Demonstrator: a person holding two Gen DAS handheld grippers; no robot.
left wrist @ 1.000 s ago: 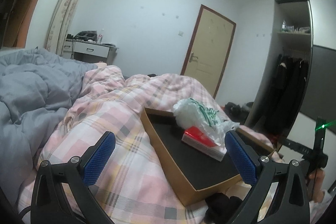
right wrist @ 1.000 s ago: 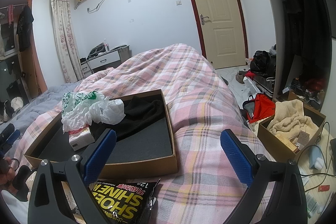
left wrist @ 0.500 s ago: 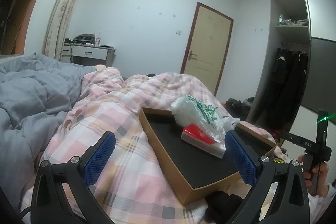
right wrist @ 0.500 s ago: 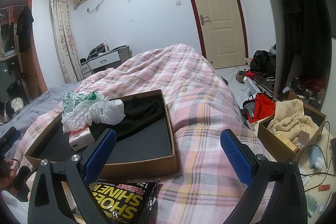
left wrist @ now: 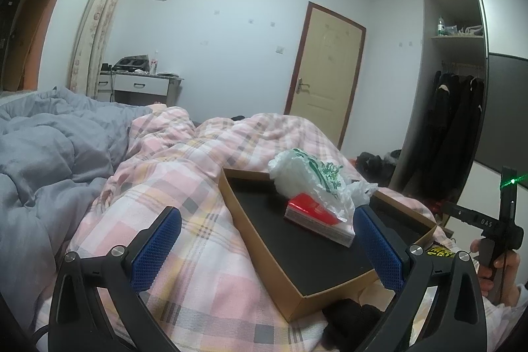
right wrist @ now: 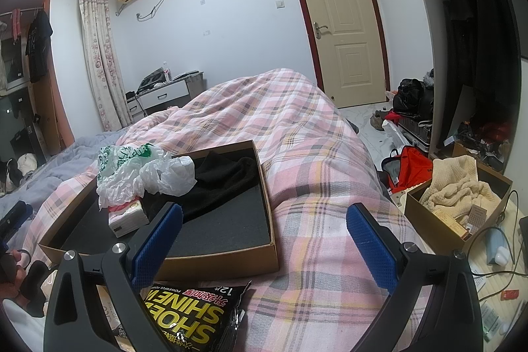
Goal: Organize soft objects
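A shallow cardboard box (left wrist: 260,233) (right wrist: 270,229) with a black lining lies on the pink plaid quilt. In it are a crumpled white and green plastic bag (left wrist: 313,177) (right wrist: 138,167), a tissue pack (left wrist: 316,220) (right wrist: 127,216) and a black cloth (right wrist: 227,180). My left gripper (left wrist: 267,246) is open and empty, held above the quilt at the box's near left corner. A black soft item (left wrist: 349,319) lies just under it. My right gripper (right wrist: 262,243) is open and empty above the box's near right corner. A black and yellow wipes pack (right wrist: 194,315) lies below it.
A grey duvet (left wrist: 43,160) covers the bed's left side. On the floor to the right stand a cardboard box with a cream knit (right wrist: 458,190), a red bag (right wrist: 412,167) and cables. A door (right wrist: 343,28) and hanging dark coats (right wrist: 468,21) are beyond.
The left gripper's view has tilted up and shifted slightly, with the box a little lower in frame. The right gripper's view is almost unchanged. Both grippers stay open.
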